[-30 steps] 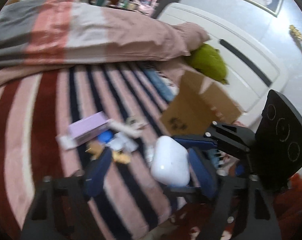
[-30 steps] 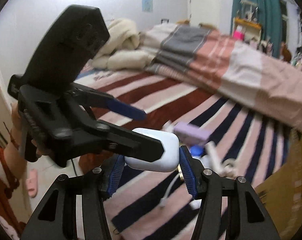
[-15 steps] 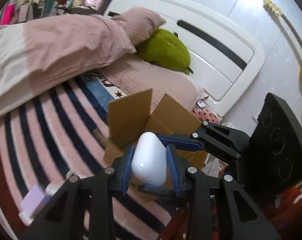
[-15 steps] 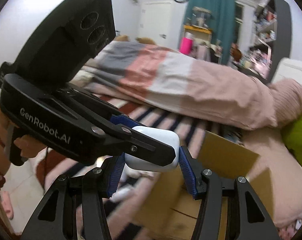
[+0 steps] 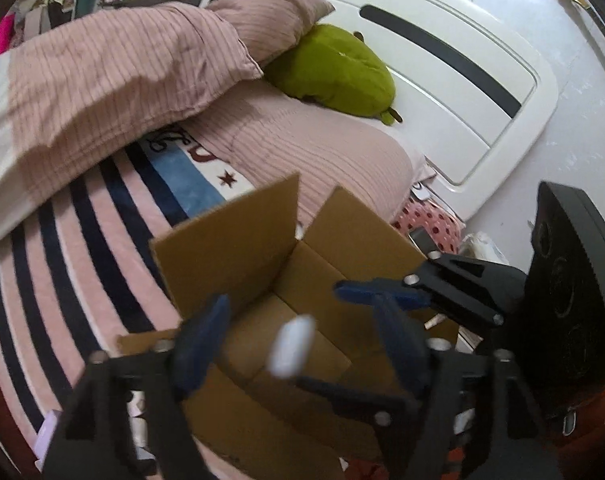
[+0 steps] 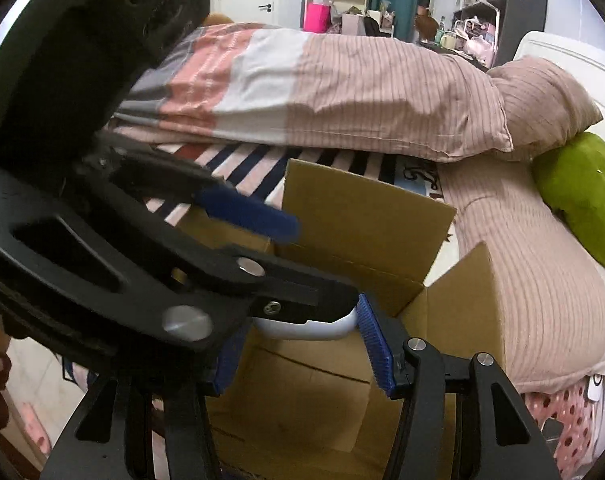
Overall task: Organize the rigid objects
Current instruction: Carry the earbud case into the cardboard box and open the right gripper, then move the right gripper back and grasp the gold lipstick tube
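Note:
An open cardboard box [image 5: 286, 280] [image 6: 366, 216] stands on the striped bed. A white rounded case [image 5: 292, 346] hangs blurred between the spread blue pads of my left gripper [image 5: 298, 344], over the box's inside. In the right wrist view the case [image 6: 306, 326] shows just under the other gripper's finger, close to my right gripper [image 6: 302, 356], whose blue pads stand wide apart on either side. Whether the case still touches a pad I cannot tell. Both grippers sit above the box opening.
A folded pink striped duvet [image 5: 102, 80] and pillow lie behind the box. A green plush [image 5: 334, 72] rests by the white headboard [image 5: 462, 92]. A lilac object [image 5: 46, 432] lies at the lower left on the blanket.
Both grippers have moved over the box. The left gripper, shut on the white case half a second ago, has opened; the right pads have spread too. The case is blurred over the box.

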{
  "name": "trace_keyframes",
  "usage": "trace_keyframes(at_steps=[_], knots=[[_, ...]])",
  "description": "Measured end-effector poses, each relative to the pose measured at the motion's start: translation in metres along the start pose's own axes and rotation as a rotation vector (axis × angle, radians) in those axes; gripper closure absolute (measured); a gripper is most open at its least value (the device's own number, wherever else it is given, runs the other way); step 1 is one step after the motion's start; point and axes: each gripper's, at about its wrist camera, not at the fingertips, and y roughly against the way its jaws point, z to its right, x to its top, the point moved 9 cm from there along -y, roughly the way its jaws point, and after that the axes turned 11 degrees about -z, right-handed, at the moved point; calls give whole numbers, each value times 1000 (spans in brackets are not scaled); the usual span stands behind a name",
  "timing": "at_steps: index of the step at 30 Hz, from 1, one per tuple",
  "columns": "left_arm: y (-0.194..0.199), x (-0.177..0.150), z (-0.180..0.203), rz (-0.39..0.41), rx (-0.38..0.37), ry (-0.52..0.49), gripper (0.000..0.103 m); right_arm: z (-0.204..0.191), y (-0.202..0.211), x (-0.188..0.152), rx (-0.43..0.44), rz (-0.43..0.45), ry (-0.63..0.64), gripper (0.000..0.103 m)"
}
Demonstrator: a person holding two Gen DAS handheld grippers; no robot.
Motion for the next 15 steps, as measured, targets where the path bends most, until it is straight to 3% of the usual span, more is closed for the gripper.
trace_keyframes(at_steps=[3,5,7,8,15], knots=[[9,-3,-4,29,33,-2,19,-2,8,-4,-9,16,12,28],[21,-7,-5,56,39,1,18,-5,15,-6,-1,41,13,27],[36,-13,-7,90,59,3,14,-12,24,-8,26,65,17,12],[46,-18,-8,118,83,3,10,-17,28,-9,47,79,23,9],[102,-60,-33,223,192,52,6,-67,53,-1,33,149,142,7]])
